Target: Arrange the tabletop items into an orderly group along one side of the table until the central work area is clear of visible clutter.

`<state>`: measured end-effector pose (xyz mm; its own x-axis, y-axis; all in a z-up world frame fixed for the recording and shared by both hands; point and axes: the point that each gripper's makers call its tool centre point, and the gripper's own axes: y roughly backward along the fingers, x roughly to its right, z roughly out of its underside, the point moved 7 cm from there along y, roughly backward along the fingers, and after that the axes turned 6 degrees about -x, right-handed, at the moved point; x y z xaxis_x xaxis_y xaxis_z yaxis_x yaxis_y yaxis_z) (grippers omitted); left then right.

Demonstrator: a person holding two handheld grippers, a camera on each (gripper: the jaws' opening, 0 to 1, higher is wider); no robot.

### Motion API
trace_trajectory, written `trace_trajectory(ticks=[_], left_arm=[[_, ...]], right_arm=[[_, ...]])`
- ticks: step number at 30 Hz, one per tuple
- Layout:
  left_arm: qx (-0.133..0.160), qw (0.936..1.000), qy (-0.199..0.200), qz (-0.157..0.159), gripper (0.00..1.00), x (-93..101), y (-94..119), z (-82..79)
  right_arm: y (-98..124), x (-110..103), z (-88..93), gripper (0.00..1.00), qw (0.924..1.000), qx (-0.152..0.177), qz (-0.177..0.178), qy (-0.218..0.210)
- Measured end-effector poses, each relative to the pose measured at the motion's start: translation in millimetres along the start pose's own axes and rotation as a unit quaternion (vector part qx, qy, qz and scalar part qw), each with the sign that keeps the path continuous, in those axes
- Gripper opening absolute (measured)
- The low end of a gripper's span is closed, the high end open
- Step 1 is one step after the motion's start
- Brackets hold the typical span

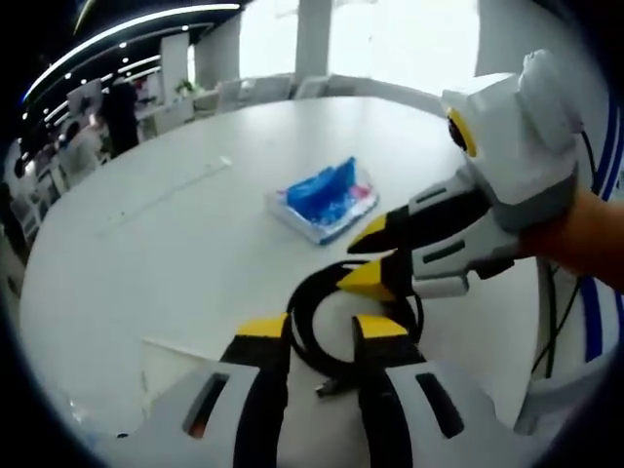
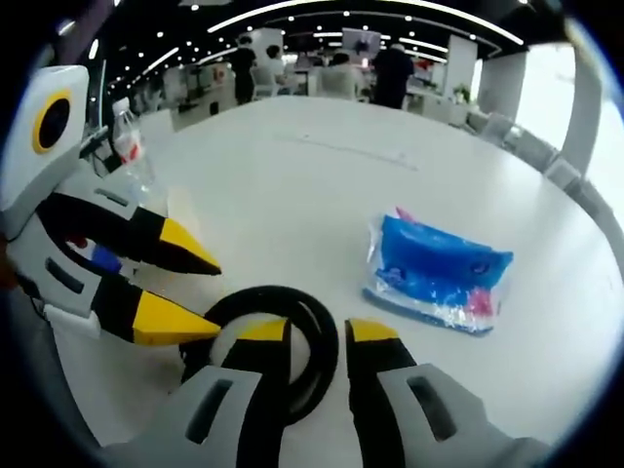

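Black coiled cable [image 1: 322, 322] lies on the white counter [image 1: 175, 244], and both tools meet over it. In the left gripper view, the left hand-held gripper [image 1: 322, 329] rises from the bottom with its yellow-tipped jaws apart, one tip on each side of the coil's near part; nothing is clamped between them, so it is released. A loose cable end with a small plug pokes out between the jaws near the bottom. The right hand-held gripper [image 1: 369, 258] enters from the right, held by a hand [image 1: 585, 244], jaws apart too, the lower tip at the coil's far rim and the upper one just above it.

In the right gripper view, the same cable [image 2: 302, 322] sits under the right hand-held gripper [image 2: 317, 331], whose spread jaws straddle the loop without closing on it. The left hand-held gripper [image 2: 190, 292] comes in from the left, its lower tip touching the coil's edge.

Beyond the cable lies a blue tissue pack [image 2: 434, 273] in clear wrap, flat on the counter, near but apart from the coil. A clear plastic bottle [image 2: 127, 146] stands farther left. People stand in the background.
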<state>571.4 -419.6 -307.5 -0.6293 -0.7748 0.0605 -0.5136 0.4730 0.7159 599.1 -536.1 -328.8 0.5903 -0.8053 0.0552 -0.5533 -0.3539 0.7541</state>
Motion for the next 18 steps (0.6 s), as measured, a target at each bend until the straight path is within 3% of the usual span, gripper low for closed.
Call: trace_trajectory(ticks=[18], left_arm=[[0.027,0.9994,-0.011,0.016,0.28,8.8,30,-6.1]], right_arm=[[18,-12,-19.4,0.25,0.9994,0.029,0.002,0.02]])
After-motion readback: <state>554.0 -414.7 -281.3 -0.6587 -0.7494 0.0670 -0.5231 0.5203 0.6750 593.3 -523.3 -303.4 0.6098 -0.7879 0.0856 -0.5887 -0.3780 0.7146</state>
